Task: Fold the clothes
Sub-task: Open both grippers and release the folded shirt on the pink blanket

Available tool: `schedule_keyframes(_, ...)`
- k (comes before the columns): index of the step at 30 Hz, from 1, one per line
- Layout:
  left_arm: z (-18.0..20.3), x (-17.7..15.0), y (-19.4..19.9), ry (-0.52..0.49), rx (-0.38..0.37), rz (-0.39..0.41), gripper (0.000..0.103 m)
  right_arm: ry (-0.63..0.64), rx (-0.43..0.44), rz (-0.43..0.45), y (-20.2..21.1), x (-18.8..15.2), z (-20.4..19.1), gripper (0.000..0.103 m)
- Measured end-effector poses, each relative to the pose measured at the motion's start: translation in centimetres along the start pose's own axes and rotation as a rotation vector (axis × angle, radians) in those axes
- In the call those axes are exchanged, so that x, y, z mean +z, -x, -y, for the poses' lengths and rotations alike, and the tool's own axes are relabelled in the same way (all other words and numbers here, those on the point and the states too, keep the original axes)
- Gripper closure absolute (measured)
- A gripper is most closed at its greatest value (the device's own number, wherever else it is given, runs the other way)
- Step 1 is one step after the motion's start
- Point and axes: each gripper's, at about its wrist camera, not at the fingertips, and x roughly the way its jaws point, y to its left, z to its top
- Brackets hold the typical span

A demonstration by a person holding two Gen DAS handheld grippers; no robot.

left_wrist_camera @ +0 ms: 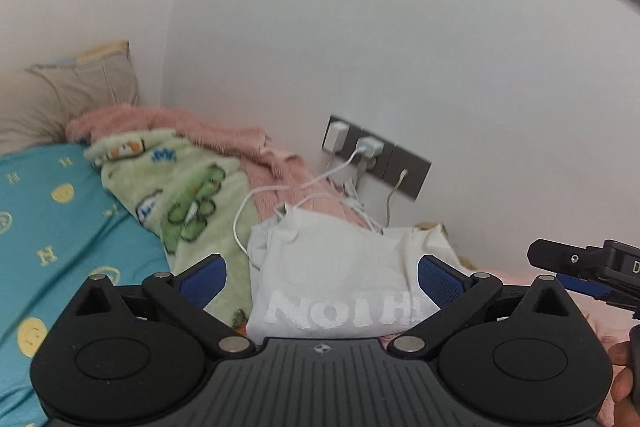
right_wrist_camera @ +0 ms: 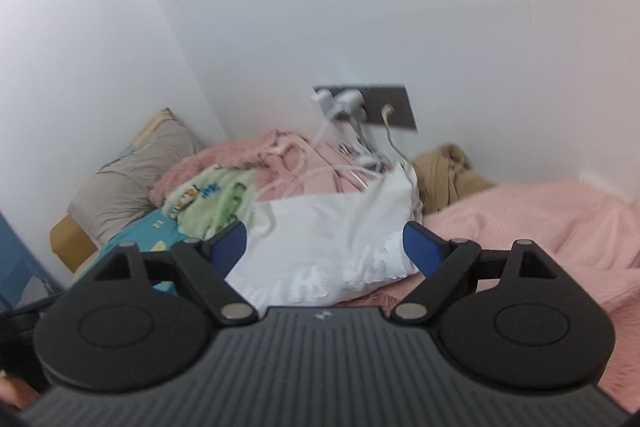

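A folded white T-shirt [left_wrist_camera: 332, 267] with white lettering lies on the bed, against the pink and green blankets. My left gripper [left_wrist_camera: 320, 277] stands wide open in front of it, blue pads apart and clear of the cloth. In the right wrist view the same white T-shirt [right_wrist_camera: 324, 247] lies ahead, and my right gripper [right_wrist_camera: 325, 245] is open too, nothing pinched between its pads. The right gripper's black body [left_wrist_camera: 592, 267] shows at the right edge of the left wrist view, beside a hand [left_wrist_camera: 624, 387].
A green cartoon blanket [left_wrist_camera: 188, 195] and pink fluffy blanket [left_wrist_camera: 240, 143] lie behind the shirt. Chargers and white cables hang from a grey wall socket [left_wrist_camera: 376, 155]. A teal patterned sheet [left_wrist_camera: 60, 227], beige pillow [left_wrist_camera: 68, 95], tan garment [right_wrist_camera: 444, 175] and pink bedspread [right_wrist_camera: 540, 227] surround it.
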Motion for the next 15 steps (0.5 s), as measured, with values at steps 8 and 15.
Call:
schedule_keyframes(8, 1.9, -0.4, 10.0, -0.062, 0.056, 0.156, 0.0, 0.082, 0.066, 0.071, 7.0, -1.1, -3.1, 0.016)
schedule_keyframes(15, 2.6, -2.5, 16.0, -0.119, 0.068, 0.259, 0.0, 0.168, 0.099, 0.171, 11.4, -3.0, -5.3, 0.016)
